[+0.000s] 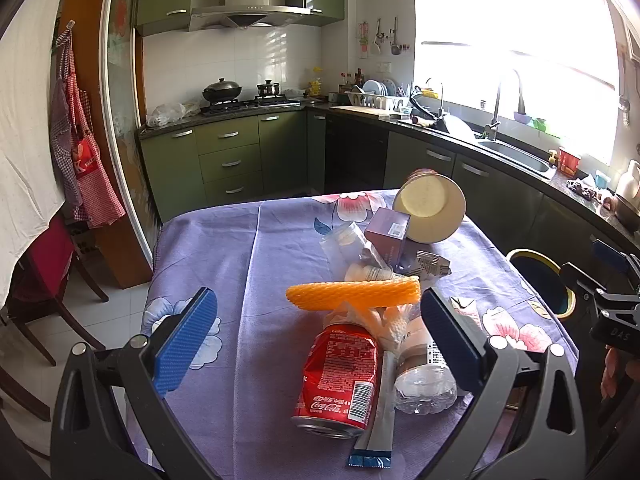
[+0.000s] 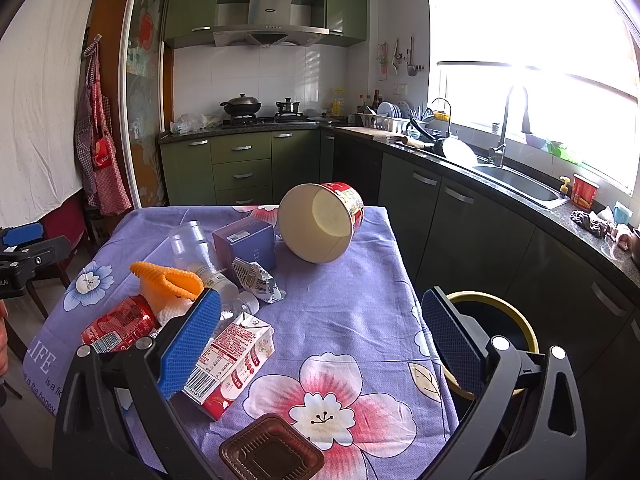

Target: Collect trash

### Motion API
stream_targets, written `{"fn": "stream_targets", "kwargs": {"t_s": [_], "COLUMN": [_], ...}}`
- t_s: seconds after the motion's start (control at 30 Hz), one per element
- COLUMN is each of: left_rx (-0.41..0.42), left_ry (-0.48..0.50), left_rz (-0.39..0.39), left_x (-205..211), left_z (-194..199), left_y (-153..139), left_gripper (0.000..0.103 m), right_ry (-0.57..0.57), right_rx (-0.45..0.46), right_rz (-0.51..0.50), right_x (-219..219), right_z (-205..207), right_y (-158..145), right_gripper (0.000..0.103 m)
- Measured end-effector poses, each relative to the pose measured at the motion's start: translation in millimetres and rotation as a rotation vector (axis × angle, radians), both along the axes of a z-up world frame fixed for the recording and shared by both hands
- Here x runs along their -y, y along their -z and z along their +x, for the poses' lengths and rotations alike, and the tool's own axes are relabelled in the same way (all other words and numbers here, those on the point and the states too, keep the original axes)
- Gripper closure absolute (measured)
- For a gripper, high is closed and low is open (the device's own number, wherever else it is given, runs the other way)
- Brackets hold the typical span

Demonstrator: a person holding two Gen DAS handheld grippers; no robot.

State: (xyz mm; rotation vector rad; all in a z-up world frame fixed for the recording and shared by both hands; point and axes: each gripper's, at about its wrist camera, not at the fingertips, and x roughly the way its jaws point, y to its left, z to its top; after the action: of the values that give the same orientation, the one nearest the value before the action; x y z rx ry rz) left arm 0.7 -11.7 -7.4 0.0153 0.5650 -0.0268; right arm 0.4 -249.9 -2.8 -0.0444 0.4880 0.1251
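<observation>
Trash lies on a table with a purple flowered cloth [image 1: 248,248]. In the left wrist view my left gripper [image 1: 318,336] is open and empty, its jaws standing either side of a red Coca-Cola can [image 1: 340,380], an orange foam net [image 1: 352,295] and a clear plastic bottle [image 1: 424,376]. A tipped paper bucket [image 1: 430,208] and a purple box [image 1: 386,236] lie farther back. In the right wrist view my right gripper [image 2: 320,344] is open and empty above the cloth, beside a red and white carton [image 2: 230,364] and a brown plastic tray [image 2: 272,450]. The bucket [image 2: 320,222] lies ahead.
A yellow-rimmed bin [image 2: 492,320] stands on the floor at the table's right edge, also in the left wrist view [image 1: 540,280]. Green cabinets, a stove [image 2: 264,120] and a sink counter [image 2: 516,180] ring the room. A dark chair [image 1: 48,280] stands left of the table.
</observation>
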Motion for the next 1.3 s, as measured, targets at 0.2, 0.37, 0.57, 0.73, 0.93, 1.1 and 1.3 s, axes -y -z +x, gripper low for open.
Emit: {"fn": "stream_targets", "kwargs": {"t_s": [0.2,0.37,0.57,0.73,0.93,1.1,1.3], "left_rx": [-0.001,-0.002,-0.012,-0.039,-0.008,-0.025,-0.059], "left_ry": [0.002,0.001,-0.002,-0.014,-0.028,-0.007,-0.036], "left_rz": [-0.001,-0.002,-0.008,-0.002,0.031,-0.006,-0.067], "left_x": [-0.5,0.4,-1.1,-11.4,-28.8,-43.1,-56.3], "left_z": [0.2,0.4,5.2,34.5,92.3,160.2,215.9], "left_y": [-0.4,0.1,2.3,3.3,-3.8,7.4,36.8], "left_gripper": [0.006,0.006,0.006,0.006,0.006,0.006,0.006], "right_ry": [0.000,-0.001,0.000,0.021,0.062,0.056,0.083], "right_rx": [0.000,-0.002,-0.010,0.001,0.046,0.020,-0.051], "right_rz": [0.000,0.000,0.001,0.007,-0.025,-0.120,-0.209], "right_x": [-0.4,-0.7,0.0,4.4,7.5,-9.6,-28.8], "right_z": [0.4,0.3,3.9,22.3,81.8,163.2,251.3], "right_y": [0.3,1.1,10.0,12.0,8.6,23.5,56.8], "right_gripper": [0.004,0.004,0.004,0.004,0.007,0.017,0.026]}}
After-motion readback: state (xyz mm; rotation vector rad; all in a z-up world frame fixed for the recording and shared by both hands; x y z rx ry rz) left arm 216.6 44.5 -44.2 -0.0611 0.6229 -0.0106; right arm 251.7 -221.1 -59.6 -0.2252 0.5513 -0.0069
